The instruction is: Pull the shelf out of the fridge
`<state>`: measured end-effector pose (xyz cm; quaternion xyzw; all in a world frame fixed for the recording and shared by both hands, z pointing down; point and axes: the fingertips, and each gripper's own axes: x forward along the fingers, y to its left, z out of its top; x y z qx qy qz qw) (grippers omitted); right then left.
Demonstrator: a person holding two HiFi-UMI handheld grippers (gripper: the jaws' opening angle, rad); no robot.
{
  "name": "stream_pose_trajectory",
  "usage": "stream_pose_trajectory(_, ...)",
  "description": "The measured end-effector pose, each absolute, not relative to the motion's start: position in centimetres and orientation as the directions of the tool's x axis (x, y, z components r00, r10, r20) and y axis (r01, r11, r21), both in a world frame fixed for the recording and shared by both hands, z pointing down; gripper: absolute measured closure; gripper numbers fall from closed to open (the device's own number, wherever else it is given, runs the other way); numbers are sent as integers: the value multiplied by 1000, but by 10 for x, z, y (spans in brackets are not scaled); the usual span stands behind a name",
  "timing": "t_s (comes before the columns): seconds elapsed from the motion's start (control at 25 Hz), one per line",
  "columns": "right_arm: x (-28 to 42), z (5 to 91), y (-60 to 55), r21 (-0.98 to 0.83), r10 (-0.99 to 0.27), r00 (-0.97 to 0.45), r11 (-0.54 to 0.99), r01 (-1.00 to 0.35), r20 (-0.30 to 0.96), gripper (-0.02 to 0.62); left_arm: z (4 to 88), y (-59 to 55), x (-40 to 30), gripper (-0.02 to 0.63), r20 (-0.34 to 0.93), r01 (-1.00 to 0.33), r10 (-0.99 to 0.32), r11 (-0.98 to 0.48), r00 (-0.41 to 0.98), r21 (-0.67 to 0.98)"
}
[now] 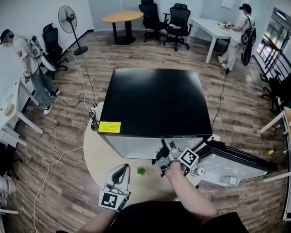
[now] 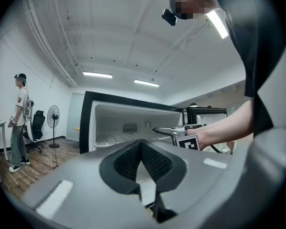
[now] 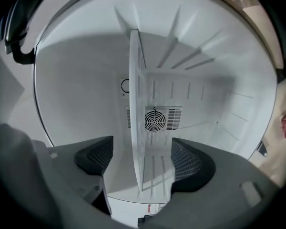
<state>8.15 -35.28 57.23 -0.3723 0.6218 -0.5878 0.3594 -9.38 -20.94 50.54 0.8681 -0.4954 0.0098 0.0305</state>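
A small black fridge (image 1: 155,101) stands on a round beige table (image 1: 94,154) with its door (image 1: 233,164) swung open to the right. In the right gripper view the white glass shelf (image 3: 136,118) runs edge-on between the jaws, since the gripper is rolled on its side. My right gripper (image 3: 142,161) is open, its pads (image 3: 187,162) a little off the shelf on both sides. The head view shows it at the fridge's mouth (image 1: 164,161). My left gripper (image 1: 120,174) is shut on nothing, held low at the table's front and pointing at the fridge (image 2: 133,123).
A small green thing (image 1: 141,171) lies on the table between the grippers. A cable (image 1: 92,118) hangs off the table's left edge. One person (image 1: 26,62) stands at the left, another (image 1: 237,33) at the back right. A fan (image 1: 68,21) and office chairs stand behind.
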Motion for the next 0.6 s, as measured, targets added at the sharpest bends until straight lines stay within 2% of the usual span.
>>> stream_pose_trajectory(0.2, 84, 576, -359, -1000, -898, -440, 2, -16, 5, 343, 507, -208, -95, 607, 52, -861, -860, -506, 508, 51)
stream_pose_trajectory(0.24, 85, 577, -359, -1000, -900, -436, 0, -14, 6, 395, 508, -208, -96, 606, 51, -862, -860, -505, 507, 50)
stream_pose_trajectory(0.52, 84, 567, -362, -999, -914, -403, 44, 0, -40, 548, 511, -203, -97, 606, 52, -859, -857, -510, 512, 54)
stream_pose_trajectory(0.6, 84, 566, -362, -999, -916, -397, 49, 14, -50, 549, 511, -202, -96, 606, 56, -857, -855, -513, 516, 59)
